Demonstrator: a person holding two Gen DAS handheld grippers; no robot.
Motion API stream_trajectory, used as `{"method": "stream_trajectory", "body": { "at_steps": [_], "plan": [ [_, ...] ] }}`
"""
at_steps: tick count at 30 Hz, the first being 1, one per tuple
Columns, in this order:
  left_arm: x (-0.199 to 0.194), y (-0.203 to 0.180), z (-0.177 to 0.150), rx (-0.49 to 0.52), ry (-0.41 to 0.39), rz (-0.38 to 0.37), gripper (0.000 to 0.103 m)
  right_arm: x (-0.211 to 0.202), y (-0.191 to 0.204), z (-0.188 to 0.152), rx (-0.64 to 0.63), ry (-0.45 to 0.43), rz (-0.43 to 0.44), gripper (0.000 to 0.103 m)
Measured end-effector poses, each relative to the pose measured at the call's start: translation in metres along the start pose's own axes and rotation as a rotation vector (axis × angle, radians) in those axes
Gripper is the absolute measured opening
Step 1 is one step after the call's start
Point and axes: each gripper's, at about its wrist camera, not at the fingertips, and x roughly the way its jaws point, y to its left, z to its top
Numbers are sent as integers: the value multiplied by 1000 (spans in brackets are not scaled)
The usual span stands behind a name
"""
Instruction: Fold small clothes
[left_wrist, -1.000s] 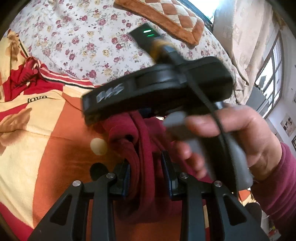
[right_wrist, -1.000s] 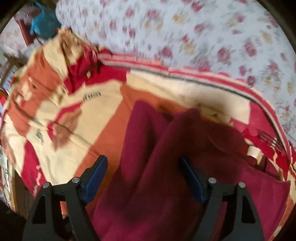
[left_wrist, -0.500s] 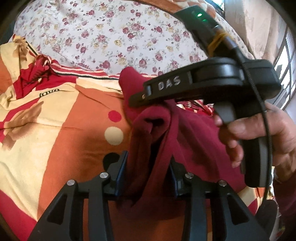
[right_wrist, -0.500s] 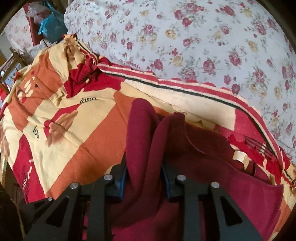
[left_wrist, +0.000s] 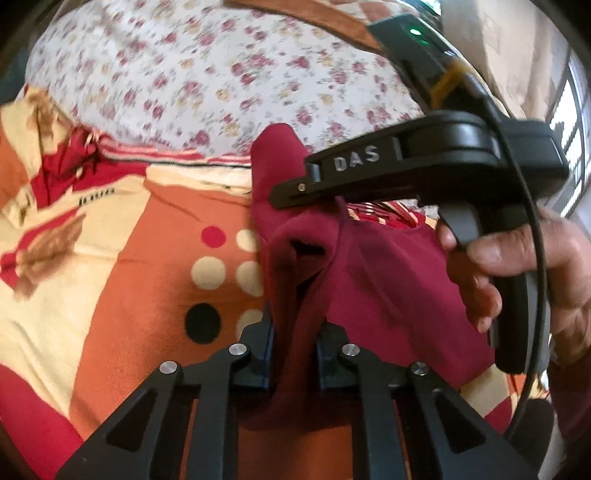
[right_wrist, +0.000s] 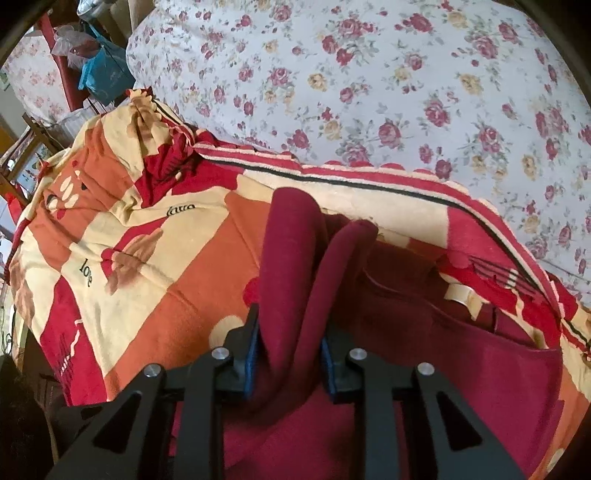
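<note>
Patterned blanket (right_wrist: 147, 295) underneath; left gripper (left_wrist: 295, 350) & right gripper (right_wrist: 291, 350) both clamped on maroon garment (right_wrist: 295, 258). Lift evenly twd 12 o'clock, keep edge taut.

We see daylight glaring white through the window (left_wrist: 570, 122) at three o'clock in the left view, whose flowered quilt (left_wrist: 229, 70) smears with motion blur. The right view is sharper. Both bend and darken at the rims.
</note>
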Motion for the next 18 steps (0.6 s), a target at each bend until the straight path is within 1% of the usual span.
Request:
{"method": "stream_trajectory", "body": {
  "at_steps": [4, 7, 11, 18],
  "plan": [
    [-4, -14, 4, 21, 4, 8, 0, -17, -8, -2, 8, -19, 12, 26],
    [-5, -23, 10, 14, 6, -2, 0, -30, -17, -5, 16, -34, 9, 26],
    [-8, -42, 17, 48, 4, -20, 0, -48, -33, -9, 37, -51, 12, 26],
    [-6, -84, 24, 112, 33, -82, 0, -79, -63, -21, 64, -79, 1, 26]
  ]
}}
